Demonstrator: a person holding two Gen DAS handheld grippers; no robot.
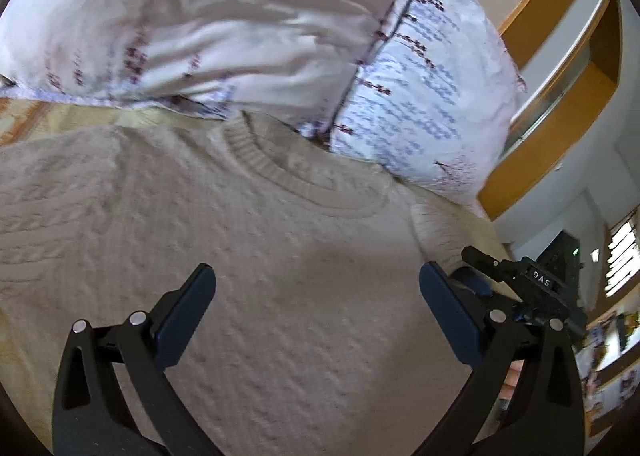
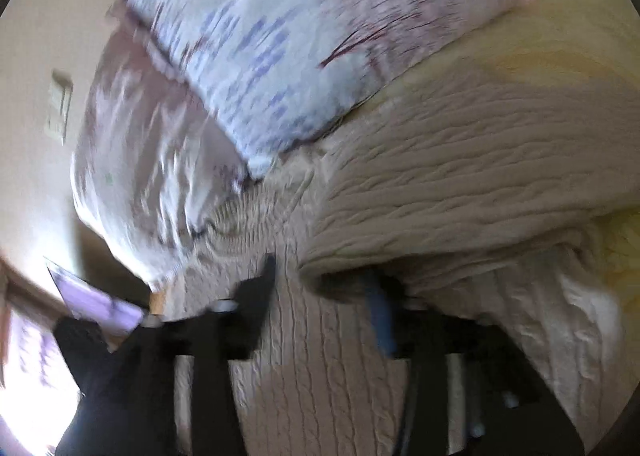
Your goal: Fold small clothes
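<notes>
Sleeve-folding is starting: right gripper [image 2: 320, 296] is spreading under the sweater [image 1: 260, 236] sleeve [image 2: 460, 216], left gripper [image 1: 316, 288] hovering spread, needing closure next.

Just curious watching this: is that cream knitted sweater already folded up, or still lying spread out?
Partly folded. In the left wrist view the sweater lies flat, collar up; in the right wrist view one side is turned over onto the body, beside the right gripper.

wall: cream | pillows [image 1: 248, 28]: white, printed | shelf [image 1: 560, 68]: orange wood, R side | window [image 1: 624, 252]: bright
</notes>
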